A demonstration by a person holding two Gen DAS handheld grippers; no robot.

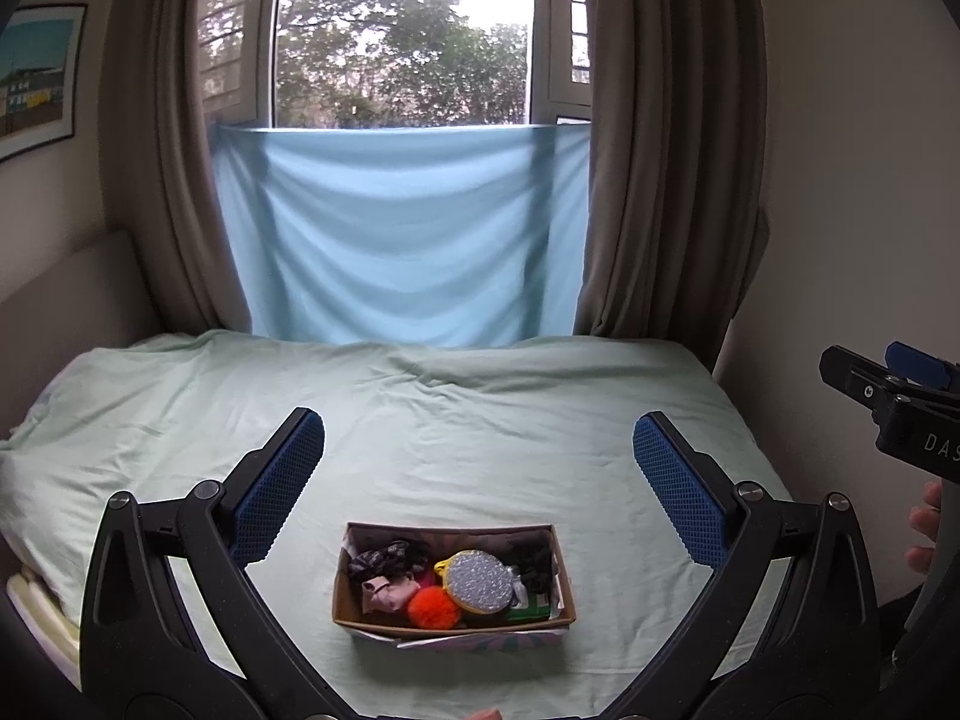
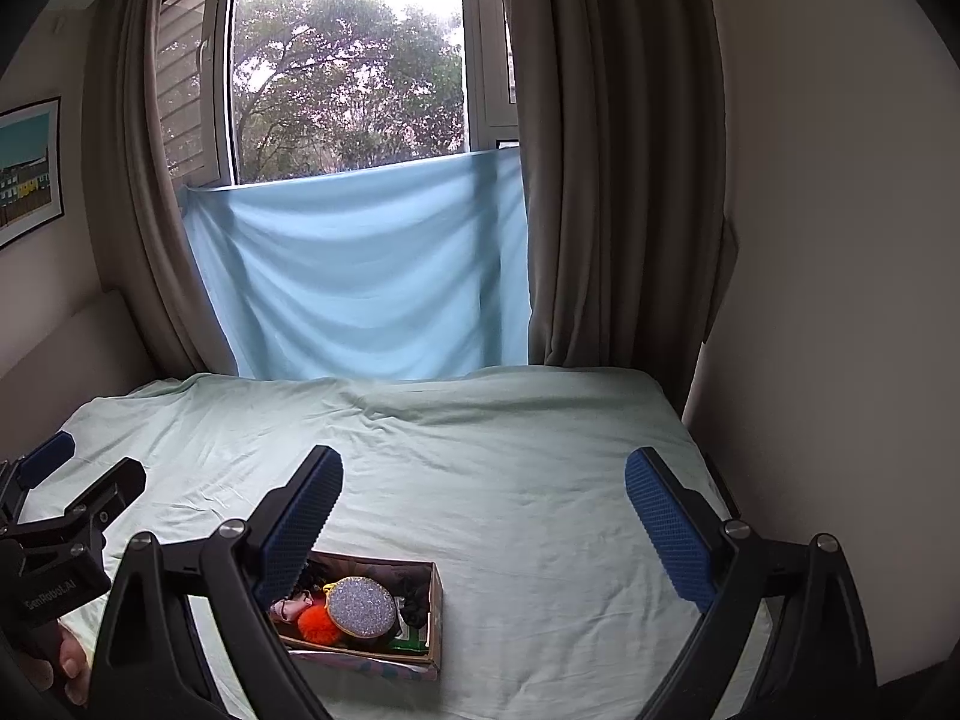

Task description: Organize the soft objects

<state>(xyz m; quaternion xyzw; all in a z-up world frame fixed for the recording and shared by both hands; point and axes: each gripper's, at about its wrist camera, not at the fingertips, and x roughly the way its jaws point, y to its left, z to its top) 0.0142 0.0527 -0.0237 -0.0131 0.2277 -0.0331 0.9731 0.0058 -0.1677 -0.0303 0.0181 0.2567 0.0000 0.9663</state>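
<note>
A small cardboard box (image 1: pixel 342 591) sits on the pale green bed sheet (image 1: pixel 468 420), low in the left wrist view and low left in the right wrist view (image 2: pixel 437 606). Inside lie a round glittery silver pouch (image 1: pixel 480 579) (image 2: pixel 362 605), an orange pom-pom (image 1: pixel 433 606) (image 2: pixel 318 621), a pink fabric piece (image 1: pixel 387 591), a dark patterned cloth (image 1: pixel 384 558) and black items (image 1: pixel 534 561). My left gripper (image 1: pixel 479 438) is open and empty above the box. My right gripper (image 2: pixel 483 474) is open and empty, with the box under its left finger.
A light blue cloth (image 1: pixel 396 234) hangs over the lower window behind the bed, between brown curtains (image 1: pixel 660 150). A wall (image 2: pixel 840 240) borders the bed on the right. A framed picture (image 1: pixel 36 78) hangs on the left wall. A beige headboard (image 1: pixel 66 282) stands left.
</note>
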